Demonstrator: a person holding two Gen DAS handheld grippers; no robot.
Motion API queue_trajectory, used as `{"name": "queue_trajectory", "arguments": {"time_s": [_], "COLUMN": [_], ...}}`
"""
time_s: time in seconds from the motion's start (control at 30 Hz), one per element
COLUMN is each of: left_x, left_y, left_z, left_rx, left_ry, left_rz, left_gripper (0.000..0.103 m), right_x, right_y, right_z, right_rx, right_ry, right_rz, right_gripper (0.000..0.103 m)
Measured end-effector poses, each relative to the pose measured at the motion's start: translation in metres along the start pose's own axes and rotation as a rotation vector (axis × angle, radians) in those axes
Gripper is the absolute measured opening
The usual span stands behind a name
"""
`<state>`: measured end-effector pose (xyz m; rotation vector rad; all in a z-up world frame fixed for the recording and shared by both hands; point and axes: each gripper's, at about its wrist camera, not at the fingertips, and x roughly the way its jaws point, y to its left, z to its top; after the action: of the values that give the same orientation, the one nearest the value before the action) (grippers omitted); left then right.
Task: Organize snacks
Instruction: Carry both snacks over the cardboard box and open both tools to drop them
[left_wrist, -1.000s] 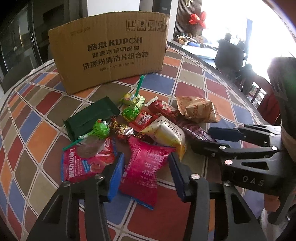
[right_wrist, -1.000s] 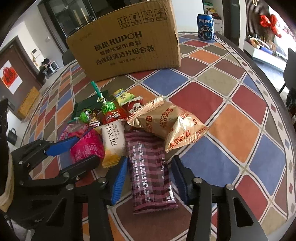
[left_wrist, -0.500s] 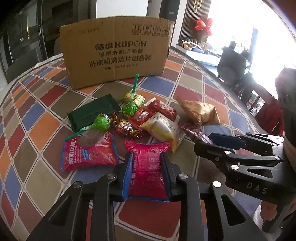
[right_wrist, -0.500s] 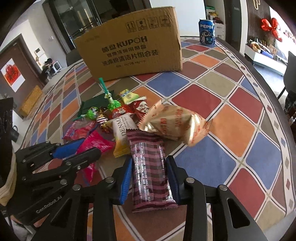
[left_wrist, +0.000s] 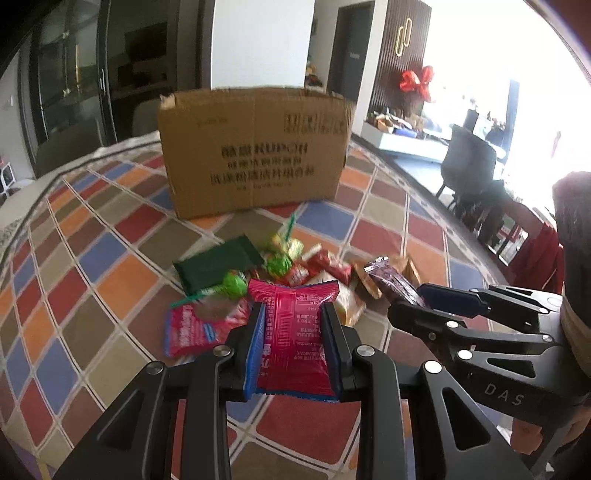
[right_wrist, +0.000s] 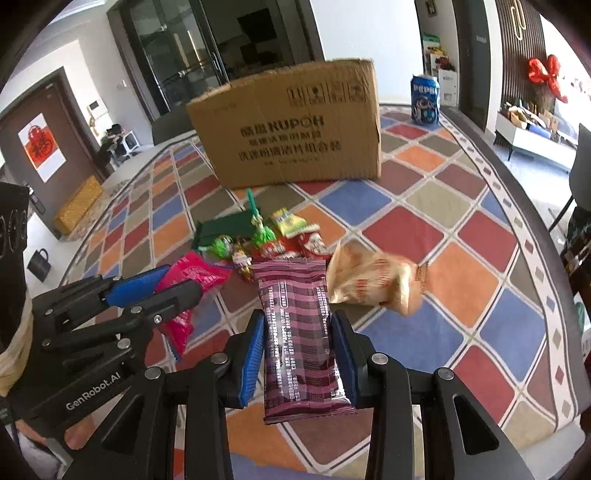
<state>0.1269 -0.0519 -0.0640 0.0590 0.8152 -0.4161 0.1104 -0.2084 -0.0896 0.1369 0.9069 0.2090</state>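
Cardboard box stands straight ahead beyond the snack pile, my target. My left gripper clamps the pink packet, my right gripper the purple striped wafer bar, both lengthwise toward the box, equally near.

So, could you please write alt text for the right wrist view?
The right gripper is shut on a maroon striped snack packet, held above a colourful checked tablecloth. To its left, the left gripper holds a pink packet. Behind lie a pile of snacks, a cardboard box and a Pepsi can.
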Motion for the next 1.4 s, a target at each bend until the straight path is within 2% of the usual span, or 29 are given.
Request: {"name": "queue_trajectory", "arguments": {"time_s": [0.3, 0.57, 0.9, 1.17, 1.4], "left_x": [-0.012, -0.024, -0.033, -0.028, -0.007], "left_y": [0.008, 0.018, 0.031, 0.042, 0.056], "left_z": [0.034, 0.074, 0.131, 0.177, 0.217], "left_rx": [-0.010, -0.005, -0.008, -0.002, -0.020], "left_ry": [-0.090, -0.186, -0.263, -0.287, -0.240], "left_rz": [0.026, 0.068, 0.088, 0.115, 0.119], "left_gripper": [0.030, 0.030, 0.029, 0.029, 0.029], "right_x": [-0.011, -0.013, -0.022, -0.026, -0.015], "right_y": [0.006, 0.005, 0.010, 0.011, 0.006], "right_z": [0.033, 0.078, 0.143, 0.195, 0.238], "right_rx": [-0.023, -0.033, -0.060, -0.081, -0.086], "right_ry": [-0.096, -0.182, -0.281, -0.318, -0.281], "right_rz": [0.003, 0.004, -0.002, -0.011, -0.020], "right_gripper": [0.037, 0.037, 0.037, 0.037, 0.037]}}
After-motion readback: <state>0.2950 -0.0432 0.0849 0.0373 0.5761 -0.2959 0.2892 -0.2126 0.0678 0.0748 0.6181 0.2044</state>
